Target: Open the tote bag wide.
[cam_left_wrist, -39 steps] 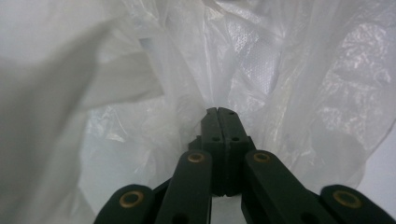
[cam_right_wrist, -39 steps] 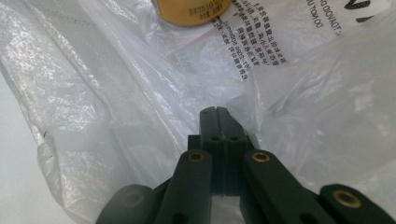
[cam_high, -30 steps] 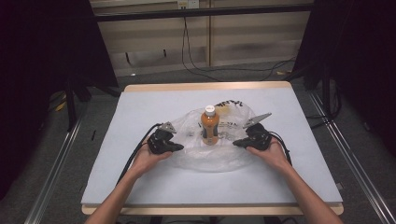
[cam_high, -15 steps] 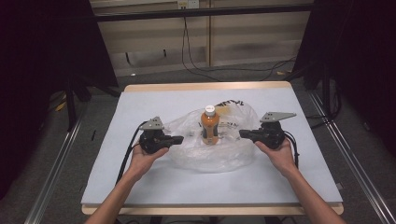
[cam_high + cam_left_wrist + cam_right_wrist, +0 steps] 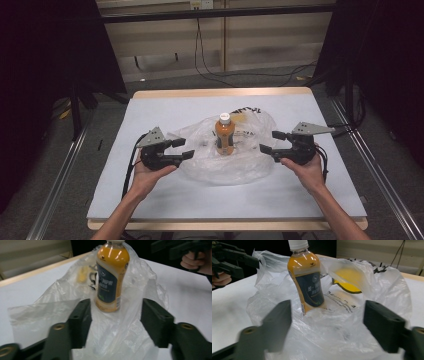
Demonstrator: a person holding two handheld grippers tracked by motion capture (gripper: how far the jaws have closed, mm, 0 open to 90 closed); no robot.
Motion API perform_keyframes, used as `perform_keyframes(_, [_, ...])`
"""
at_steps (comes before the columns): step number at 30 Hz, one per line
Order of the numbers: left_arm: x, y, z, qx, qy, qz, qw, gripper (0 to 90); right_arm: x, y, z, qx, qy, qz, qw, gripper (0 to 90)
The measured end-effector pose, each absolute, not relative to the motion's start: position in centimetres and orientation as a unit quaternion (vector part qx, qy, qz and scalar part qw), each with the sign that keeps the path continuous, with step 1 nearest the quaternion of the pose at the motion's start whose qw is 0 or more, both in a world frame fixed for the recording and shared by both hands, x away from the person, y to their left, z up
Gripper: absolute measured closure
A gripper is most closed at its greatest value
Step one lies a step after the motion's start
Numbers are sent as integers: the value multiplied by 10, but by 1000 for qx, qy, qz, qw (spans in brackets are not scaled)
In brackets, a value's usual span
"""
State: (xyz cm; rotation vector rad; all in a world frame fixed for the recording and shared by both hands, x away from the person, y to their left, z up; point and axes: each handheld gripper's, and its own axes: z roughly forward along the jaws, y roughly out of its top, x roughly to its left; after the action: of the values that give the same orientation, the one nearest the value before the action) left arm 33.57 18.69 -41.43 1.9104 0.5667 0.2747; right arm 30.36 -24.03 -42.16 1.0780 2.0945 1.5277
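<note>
Two tongs, one per hand, both spread wide w/ nothing pinched: left tongs (image 5: 181, 149) sit at the left edge of the clear plastic bag (image 5: 200, 162), right tongs (image 5: 273, 142) at its right edge. The bottle (image 5: 224, 135), orange drink w/ white cap and dark label, stands upright approx. mid-surface (image 5: 150, 200), on/inside the crumpled bag, whose film rises round its lower body; can't tell for sure if the bag mouth is up or to the side. Judging progress: the job looks like bagging (or unbagging) the bottle, and it's mid-way at best: bottle already stands amid the film, but the bag is slack, unheld and not drawn up round the neck. Left to do, prob.: pinch film on each side, then lift or pull. In the left gripper view, film (image 5: 117, 335) lies between the open jaws, bottle (image 5: 111, 277) straight ahead, near but apart. In the right gripper view, same picture: crumpled film (image 5: 329, 335) between the jaws, bottle (image 5: 308, 277) just beyond, a bit left of centre, not touching. Bottle is thus between the two tongs, roughly on the line joining them.
</note>
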Motion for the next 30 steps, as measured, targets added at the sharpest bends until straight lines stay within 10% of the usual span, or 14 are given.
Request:
perform_keyframes(14, [316,221,-407,780,271,143,545,78,274,-263,-421,396,716,543,186,21])
perform_keyframes(30, [286,258,-421,764,315,176,536,24,232,-287,-430,453,703,504,218,37])
